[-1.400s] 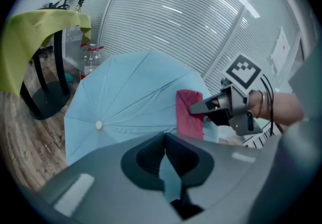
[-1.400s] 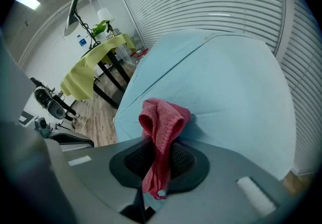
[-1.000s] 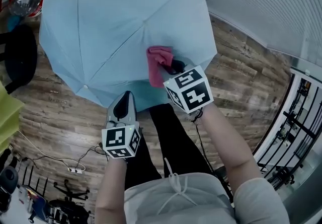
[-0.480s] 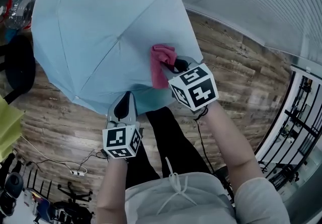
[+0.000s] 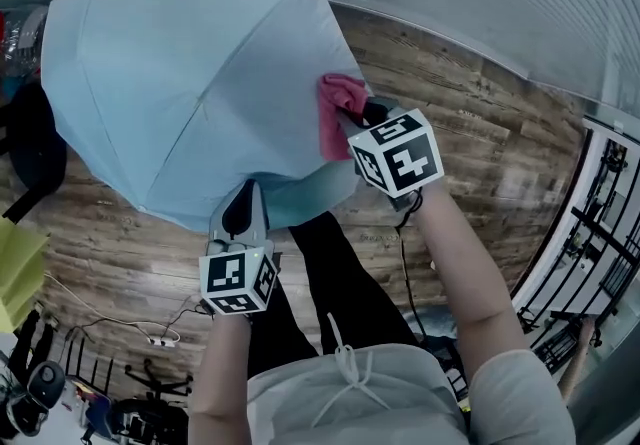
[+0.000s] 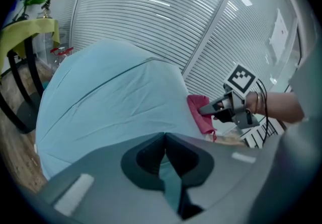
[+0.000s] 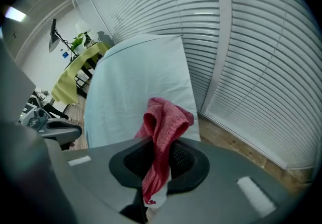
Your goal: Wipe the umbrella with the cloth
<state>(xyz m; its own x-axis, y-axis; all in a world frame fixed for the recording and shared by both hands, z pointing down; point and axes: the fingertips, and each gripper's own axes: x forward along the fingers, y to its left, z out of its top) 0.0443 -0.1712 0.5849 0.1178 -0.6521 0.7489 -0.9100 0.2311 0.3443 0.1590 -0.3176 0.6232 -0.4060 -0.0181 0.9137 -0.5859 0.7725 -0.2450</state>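
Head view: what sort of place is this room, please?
Probably an office or a lab room, indoors: it has a wood-plank floor, slatted window blinds along the wall, and an office chair near a table.

Soft even daylight, cool cast, strong fisheye distortion, dark vignetted corners

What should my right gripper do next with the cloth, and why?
Probably sweep the cloth leftward across the umbrella: the right gripper clamps it at the canopy's right edge, most fabric lies left of it, and the left gripper pinches the near hem.
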